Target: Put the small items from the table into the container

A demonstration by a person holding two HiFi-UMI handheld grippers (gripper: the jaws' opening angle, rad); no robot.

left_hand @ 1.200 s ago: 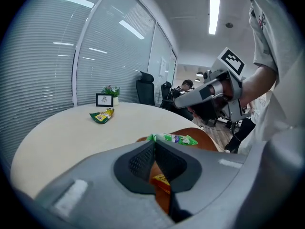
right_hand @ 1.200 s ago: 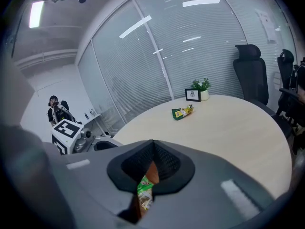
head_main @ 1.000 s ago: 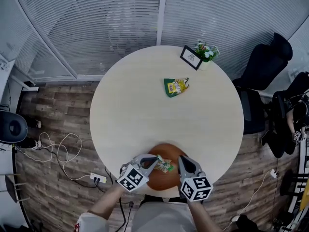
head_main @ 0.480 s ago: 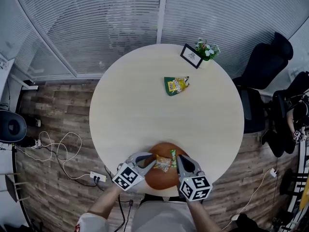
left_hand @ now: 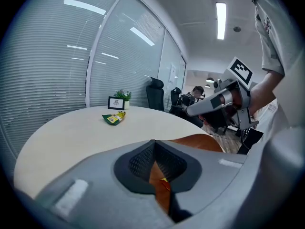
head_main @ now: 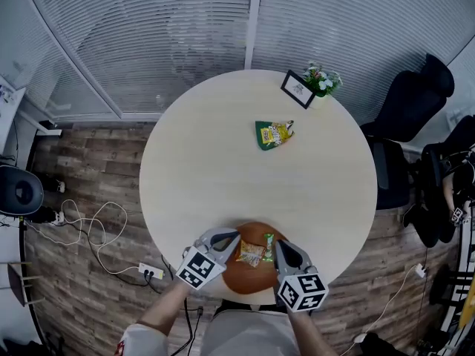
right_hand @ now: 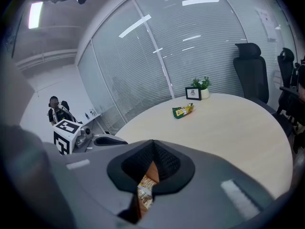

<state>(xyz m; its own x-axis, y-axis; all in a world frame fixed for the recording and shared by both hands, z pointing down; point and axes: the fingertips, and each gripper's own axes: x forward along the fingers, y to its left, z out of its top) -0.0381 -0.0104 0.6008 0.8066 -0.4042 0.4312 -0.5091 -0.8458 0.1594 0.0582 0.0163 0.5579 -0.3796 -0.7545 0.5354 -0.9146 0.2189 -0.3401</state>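
A brown bowl (head_main: 253, 278) sits at the table's near edge, and two or three small snack packets (head_main: 253, 251) lie inside it. My left gripper (head_main: 231, 238) hovers at the bowl's left rim, jaws shut and empty; its own view shows the bowl (left_hand: 200, 140) just past the closed tips. My right gripper (head_main: 280, 246) hangs over the bowl's right rim, also shut with nothing in it, and the packets (right_hand: 144, 192) show below its jaws. A green and yellow snack packet (head_main: 273, 133) lies alone on the far half of the round table (head_main: 208, 169).
A small framed picture (head_main: 297, 89) and a potted plant (head_main: 320, 78) stand at the table's far edge. Dark office chairs (head_main: 408, 95) stand to the right. Cables and a power strip (head_main: 148, 271) lie on the wooden floor at left. Glass walls with blinds close the back.
A second ago my left gripper held a packet over the bowl. That packet now lies in the bowl, and the left gripper has drawn back to the left rim. The right gripper stayed put.
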